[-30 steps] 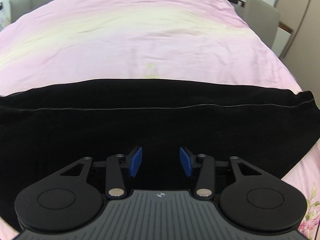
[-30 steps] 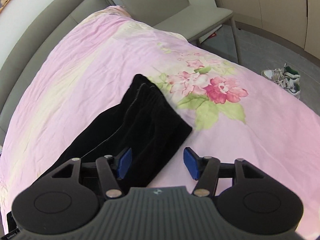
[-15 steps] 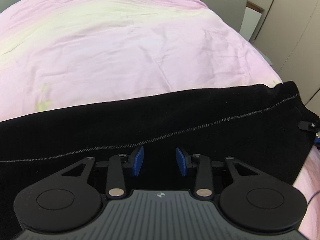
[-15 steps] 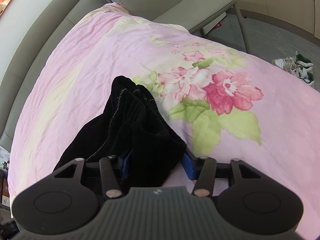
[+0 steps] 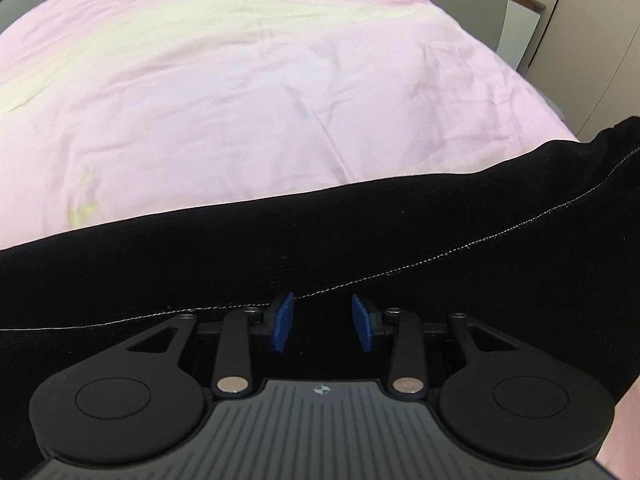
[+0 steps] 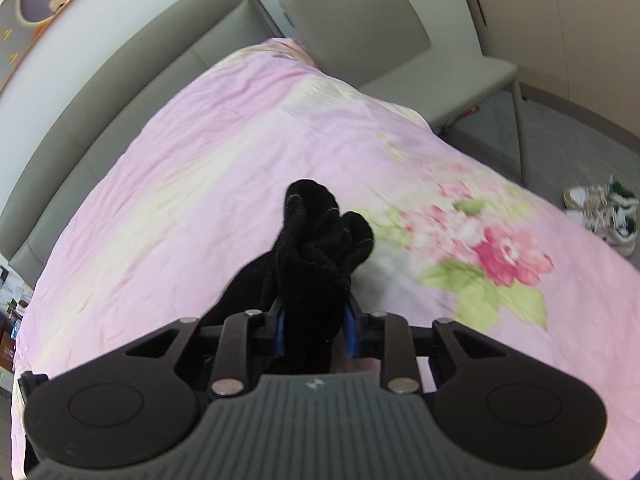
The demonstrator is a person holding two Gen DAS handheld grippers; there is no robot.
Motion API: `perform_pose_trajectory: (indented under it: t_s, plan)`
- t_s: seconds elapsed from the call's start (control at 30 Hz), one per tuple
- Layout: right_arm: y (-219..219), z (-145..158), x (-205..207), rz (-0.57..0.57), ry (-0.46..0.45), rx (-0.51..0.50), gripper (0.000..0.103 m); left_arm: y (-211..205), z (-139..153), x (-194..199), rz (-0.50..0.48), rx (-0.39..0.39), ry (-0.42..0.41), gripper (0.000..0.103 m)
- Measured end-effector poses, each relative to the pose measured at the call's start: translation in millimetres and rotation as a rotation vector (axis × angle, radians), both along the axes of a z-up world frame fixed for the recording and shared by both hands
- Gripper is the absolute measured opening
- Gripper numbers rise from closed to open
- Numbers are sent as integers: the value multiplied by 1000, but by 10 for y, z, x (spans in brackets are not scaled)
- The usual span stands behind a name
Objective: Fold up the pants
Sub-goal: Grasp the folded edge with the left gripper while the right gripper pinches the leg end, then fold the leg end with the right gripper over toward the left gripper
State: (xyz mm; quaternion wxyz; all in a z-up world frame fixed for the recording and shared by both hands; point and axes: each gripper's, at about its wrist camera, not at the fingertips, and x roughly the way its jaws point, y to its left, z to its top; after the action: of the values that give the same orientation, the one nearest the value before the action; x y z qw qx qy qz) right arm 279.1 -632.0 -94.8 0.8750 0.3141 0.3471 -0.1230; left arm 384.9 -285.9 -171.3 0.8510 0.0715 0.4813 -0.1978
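Right gripper: my right gripper (image 6: 314, 330) has just been closing, and its blue pads now pinch a bunched end of the black knit pants (image 6: 316, 256). The cloth fills the gap between the jaws and stands up in a crumpled knot toward 12 o'clock.

What changed on the right: a second ago that end lay flat on the pink floral bedsheet (image 6: 168, 184) with the jaws wide around it. Now it is gathered and, I judge, lifted clear of the sheet.

Left gripper: my left gripper (image 5: 322, 328) has narrowed a little, but its pads stand partly open with a clear gap. They sit over the pants (image 5: 320, 240); I see no pinch, so I read it as holding nothing.

What changed on the left: the view has slid along the garment, and the pale seam stitching (image 5: 480, 244) now runs up toward 2 o'clock.

Pants location: stretched across the near edge of the bedsheet (image 5: 248, 92), one end in my right jaws.

Meaning for the task: one end is secured, so the fold can probably start once the left takes hold.

Background: a grey chair (image 6: 360, 36) at 12 o'clock and white sneakers (image 6: 604, 212) at 3 o'clock.
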Motion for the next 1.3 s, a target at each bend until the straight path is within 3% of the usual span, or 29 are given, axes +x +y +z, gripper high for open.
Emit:
perform_pose_trajectory:
  t_s: [0.37,0.63,0.83,1.0,1.1,1.2,1.3]
  plan:
    - [1122,1056,256,195,-59,-167,21,746,694,-250,-53,114,-71,42]
    - [2366,1297,531,406,-74,-207,21,1481,1113,-414,-64,181,-134,42]
    - [3344,929,773,572,-8,-188,20,2122,1294,-454,-31,169,-135,42]
    - [3999,268,905,672,103,-157,20,2522,1165,-418,2,89,-78,42]
    - [4306,-131,921,730,171,-191,21,2604,1041,-376,8,57,-54,41]
    - [4417,-389,946,761,212,-194,33,2666,977,-318,20,-7,-32,41]
    - [4403,-389,911,784,215,-151,47,2627,963,-251,27,-88,-14,41]
